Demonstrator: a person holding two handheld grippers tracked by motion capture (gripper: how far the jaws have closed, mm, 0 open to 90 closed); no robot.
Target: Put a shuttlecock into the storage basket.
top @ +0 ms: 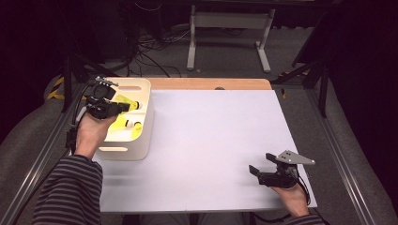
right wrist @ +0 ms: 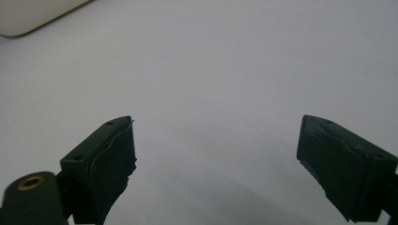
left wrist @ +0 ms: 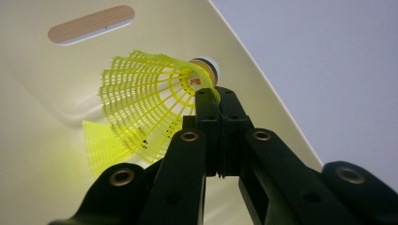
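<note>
Left hand [top: 91, 133] comes in at the lower left of the high view, striped sleeve [top: 70, 192] behind it, forearm angled up toward the white bin [top: 141, 140] at the left edge of the table [top: 211, 140]; it holds the left gripper [top: 123, 107] over the bin's open top, pointing to the right of the frame. In the left gripper view the jaws are pinched together on the edge of a yellow shuttlecock [left wrist: 145, 101] just below its cork tip, skirt fanning toward the left of the frame, shuttlecock inside the bin against the pale wall. A second yellow shuttlecock [left wrist: 101, 145] lies lower left in that view, on the bin floor, partly hidden by the first. Bin has a slot handle [left wrist: 91, 23] at upper left of the same view. Right hand [top: 293, 197] sits at the lower right of the high view, resting near the table's front edge, right gripper [top: 256, 171] low over the bare white surface, pointing left. Right gripper view: jaws spread wide apart, nothing between them, bin corner [right wrist: 33, 14] at upper left
</note>
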